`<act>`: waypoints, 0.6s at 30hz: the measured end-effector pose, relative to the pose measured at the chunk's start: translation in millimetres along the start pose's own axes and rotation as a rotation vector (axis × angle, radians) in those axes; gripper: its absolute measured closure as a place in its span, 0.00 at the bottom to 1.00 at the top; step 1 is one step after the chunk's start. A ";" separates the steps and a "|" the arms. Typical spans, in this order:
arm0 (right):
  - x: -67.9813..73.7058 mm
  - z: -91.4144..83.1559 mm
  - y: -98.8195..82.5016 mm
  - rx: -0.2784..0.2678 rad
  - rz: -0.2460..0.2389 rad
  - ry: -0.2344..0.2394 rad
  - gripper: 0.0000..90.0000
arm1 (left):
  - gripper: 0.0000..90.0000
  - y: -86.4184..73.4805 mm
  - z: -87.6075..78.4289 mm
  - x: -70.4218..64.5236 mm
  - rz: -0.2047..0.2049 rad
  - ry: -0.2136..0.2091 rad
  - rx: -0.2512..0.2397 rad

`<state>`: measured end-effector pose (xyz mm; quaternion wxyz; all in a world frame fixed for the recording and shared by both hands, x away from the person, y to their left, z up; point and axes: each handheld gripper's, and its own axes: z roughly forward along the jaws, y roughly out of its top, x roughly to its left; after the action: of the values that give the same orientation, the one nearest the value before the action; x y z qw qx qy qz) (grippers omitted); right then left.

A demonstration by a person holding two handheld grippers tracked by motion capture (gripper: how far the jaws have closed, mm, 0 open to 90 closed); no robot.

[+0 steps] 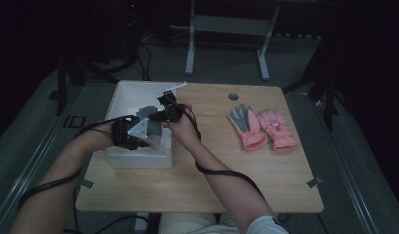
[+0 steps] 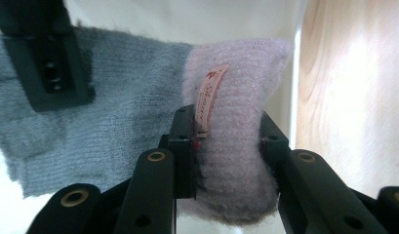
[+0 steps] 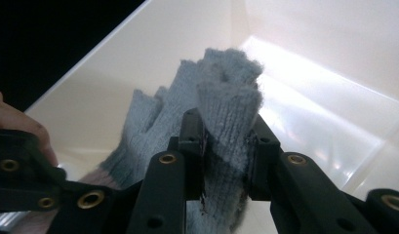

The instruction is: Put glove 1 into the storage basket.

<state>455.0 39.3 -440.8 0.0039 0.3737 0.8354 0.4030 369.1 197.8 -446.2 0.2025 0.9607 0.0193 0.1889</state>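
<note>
A: What is held?

B: A soft grey knitted glove with a pink cuff (image 2: pixel 236 146) is pinched by both grippers: cuff by the left gripper (image 2: pixel 226 141), fingers by the right gripper (image 3: pixel 226 151), over the white box (image 1: pixel 120 97) at the table's left.

A: How will it handle?

B: It is judged light, limp and non-slippery; the thick cuff is best gripped.

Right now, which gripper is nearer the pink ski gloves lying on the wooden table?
Right. The right gripper is over the white box, closer to the pink ski gloves; the left gripper is farther left.

Pair of pink-and-grey gloves (image 1: pixel 262 128) lies flat on the wooden tabletop (image 1: pixel 202 180), right of centre. A round hole (image 1: pixel 233 96) sits near the far edge.
</note>
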 end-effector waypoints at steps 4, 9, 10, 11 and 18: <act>4.3 5.8 2.2 0.020 -0.040 -0.034 0.81 | 0.76 -1.9 7.7 1.7 0.008 -0.015 0.013; -1.5 2.4 4.6 0.001 -0.018 -0.056 0.69 | 0.75 -1.9 20.8 9.3 0.014 -0.023 0.070; -2.4 0.8 4.7 -0.007 -0.020 -0.065 0.67 | 0.75 -1.9 20.8 9.3 0.014 -0.023 0.070; -4.2 -1.4 4.8 -0.010 -0.022 -0.071 0.67 | 0.75 -1.6 27.7 12.1 0.013 -0.031 0.087; -16.7 -18.7 3.8 -0.054 0.008 -0.054 0.66 | 0.74 0.5 49.9 16.2 0.008 -0.069 0.168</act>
<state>463.6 17.8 -430.5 0.0347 0.3876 0.8223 0.4152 402.6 180.1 -482.5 0.1211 0.9803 0.0242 0.1540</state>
